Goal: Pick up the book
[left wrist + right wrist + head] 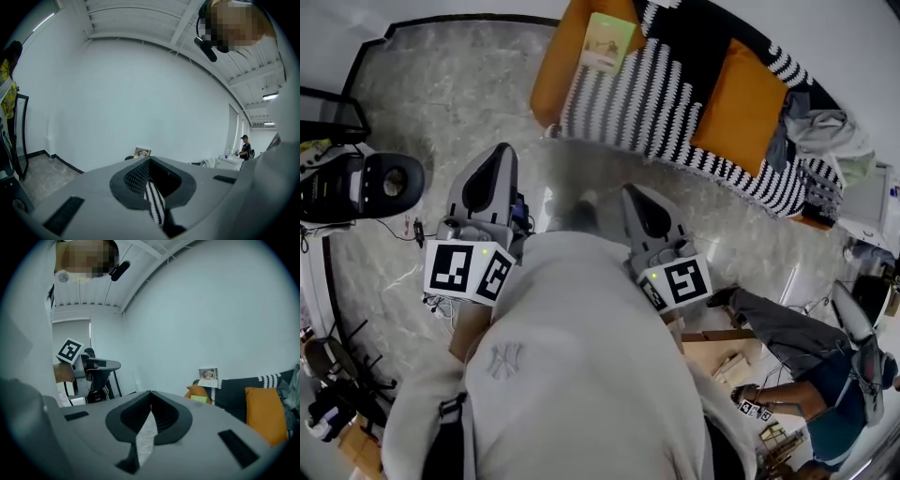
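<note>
The book (605, 43), pale green with a picture on its cover, is sitting up at the orange end of the sofa (549, 86), right at the top of the head view. It is lying just beside the edge of the black-and-white striped blanket (675, 89) that is covering most of the seat. Nothing is touching it.

Down the frame, well apart from the book, the left gripper (498, 156) is hanging over the marble floor (441, 94) with its nose pointing towards the sofa. Its own view is showing the jaw tips pressed together with nothing between them, only a sliver of striped blanket showing through the slot behind. The right gripper (631, 194) is riding beside it, also aimed at the sofa. Its jaws are likewise clamped tip to tip and carrying nothing.

An orange cushion (742, 103) is resting on the blanket further right, and a heap of clothes (823, 133) is piled at the sofa's far end. A black machine (366, 183) is standing at the left edge of the floor. A second person (806, 380) is sitting low at the bottom right.
</note>
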Demonstrator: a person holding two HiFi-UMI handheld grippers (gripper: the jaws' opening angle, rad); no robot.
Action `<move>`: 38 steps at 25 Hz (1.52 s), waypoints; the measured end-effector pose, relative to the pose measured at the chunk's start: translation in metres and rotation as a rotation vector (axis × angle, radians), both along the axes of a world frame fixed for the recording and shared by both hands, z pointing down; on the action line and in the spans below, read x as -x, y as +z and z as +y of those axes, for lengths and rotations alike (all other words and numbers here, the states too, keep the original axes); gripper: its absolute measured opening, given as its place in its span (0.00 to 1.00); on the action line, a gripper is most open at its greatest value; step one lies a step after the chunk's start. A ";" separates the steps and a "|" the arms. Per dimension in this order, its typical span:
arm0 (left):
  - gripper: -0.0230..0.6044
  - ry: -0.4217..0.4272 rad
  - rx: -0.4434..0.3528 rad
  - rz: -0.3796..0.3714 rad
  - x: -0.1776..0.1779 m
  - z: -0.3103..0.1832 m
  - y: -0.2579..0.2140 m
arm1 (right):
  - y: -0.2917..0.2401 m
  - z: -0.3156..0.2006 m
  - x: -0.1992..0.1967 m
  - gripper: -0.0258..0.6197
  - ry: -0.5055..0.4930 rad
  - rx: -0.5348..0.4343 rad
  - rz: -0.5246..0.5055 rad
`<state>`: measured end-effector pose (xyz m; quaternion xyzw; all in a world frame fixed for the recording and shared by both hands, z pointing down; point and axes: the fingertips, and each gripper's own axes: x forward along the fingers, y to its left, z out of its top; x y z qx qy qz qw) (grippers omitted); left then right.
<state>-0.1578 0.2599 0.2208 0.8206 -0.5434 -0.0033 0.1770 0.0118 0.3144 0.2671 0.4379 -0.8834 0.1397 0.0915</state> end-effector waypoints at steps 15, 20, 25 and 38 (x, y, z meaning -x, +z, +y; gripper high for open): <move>0.05 -0.109 -0.051 -0.031 -0.005 -0.024 -0.008 | 0.013 -0.021 -0.045 0.07 -0.018 0.034 -0.013; 0.05 -0.130 -0.039 -0.034 0.002 -0.033 -0.002 | 0.017 -0.031 -0.045 0.07 -0.016 0.044 -0.013; 0.05 -0.113 -0.039 -0.024 0.006 -0.057 0.003 | 0.021 -0.051 -0.044 0.07 0.006 0.061 -0.005; 0.05 -0.045 -0.052 -0.016 0.011 -0.159 -0.007 | 0.015 -0.134 -0.039 0.07 0.104 0.074 -0.008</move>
